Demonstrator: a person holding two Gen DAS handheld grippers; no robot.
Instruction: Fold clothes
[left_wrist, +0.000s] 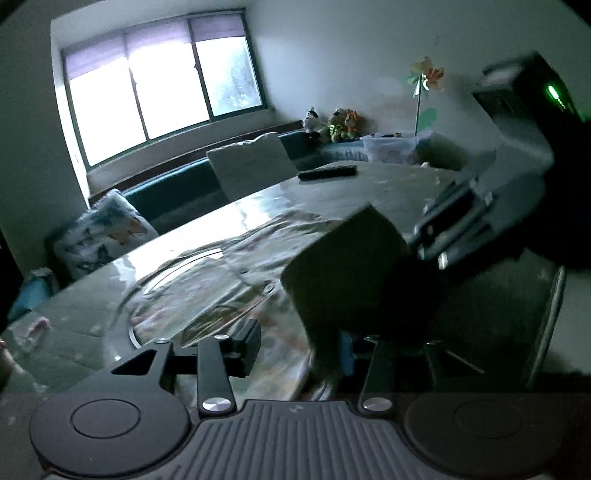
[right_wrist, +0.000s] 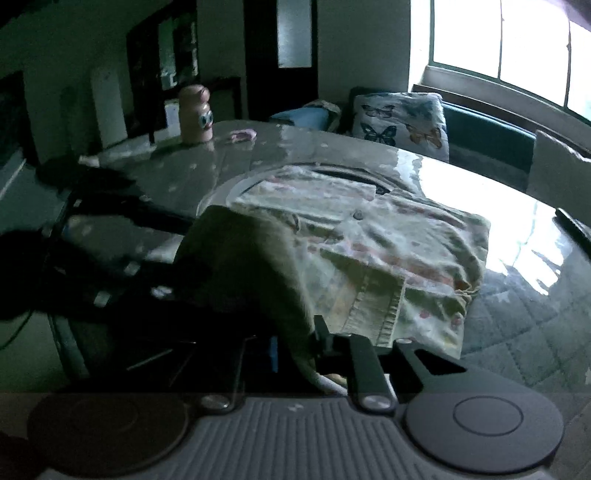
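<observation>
The left gripper (left_wrist: 295, 347) has its jaws spread apart. A raised flap (left_wrist: 351, 266) of the shirt (left_wrist: 221, 288) hangs down between them. It sits close to the right-hand jaw, and the other jaw is well apart from it. The right gripper (right_wrist: 299, 350) has its jaws nearly pressed together, and they pinch the edge of the same flap (right_wrist: 251, 266). The flap looks dark because the light comes from behind it. In the left wrist view the right gripper (left_wrist: 443, 236) shows ahead of the jaws and to the right, at the top corner of the flap. The rest of the shirt (right_wrist: 388, 236) lies flat on the shiny desk (right_wrist: 517, 236) just ahead of both pairs of jaws. It is pale with small colored spots, and a ribbed cuff (right_wrist: 373, 306) lies on top. Far ahead of the left jaws a black remote (left_wrist: 327, 172) rests on the desk (left_wrist: 369, 184). Far ahead of the right jaws and to the left stands a pink bottle (right_wrist: 195, 112) with big eyes.
</observation>
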